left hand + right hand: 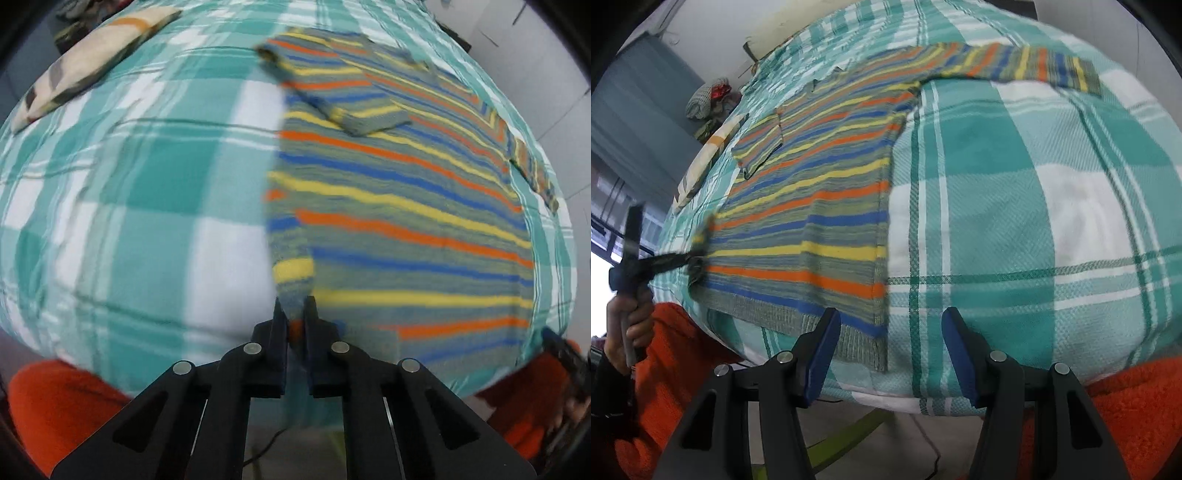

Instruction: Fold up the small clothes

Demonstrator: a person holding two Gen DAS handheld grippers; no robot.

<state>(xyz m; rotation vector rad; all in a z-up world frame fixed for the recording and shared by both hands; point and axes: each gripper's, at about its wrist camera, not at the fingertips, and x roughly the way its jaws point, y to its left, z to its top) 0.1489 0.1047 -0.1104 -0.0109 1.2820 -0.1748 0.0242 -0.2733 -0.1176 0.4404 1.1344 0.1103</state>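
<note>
A small striped sweater in grey, orange, yellow and blue lies flat on a teal and white checked cloth. One sleeve is folded over its body. My left gripper is shut on the sweater's near left bottom edge and lifts it a little. In the right wrist view the sweater lies left of centre with its other sleeve stretched out to the right. My right gripper is open and empty over the sweater's near right hem corner. The left gripper shows there, pinching the left edge.
A folded cream patterned garment lies at the far left of the cloth, also seen in the right wrist view. A pile of clothes sits beyond it. The person's orange fleece sleeves are at the near edge.
</note>
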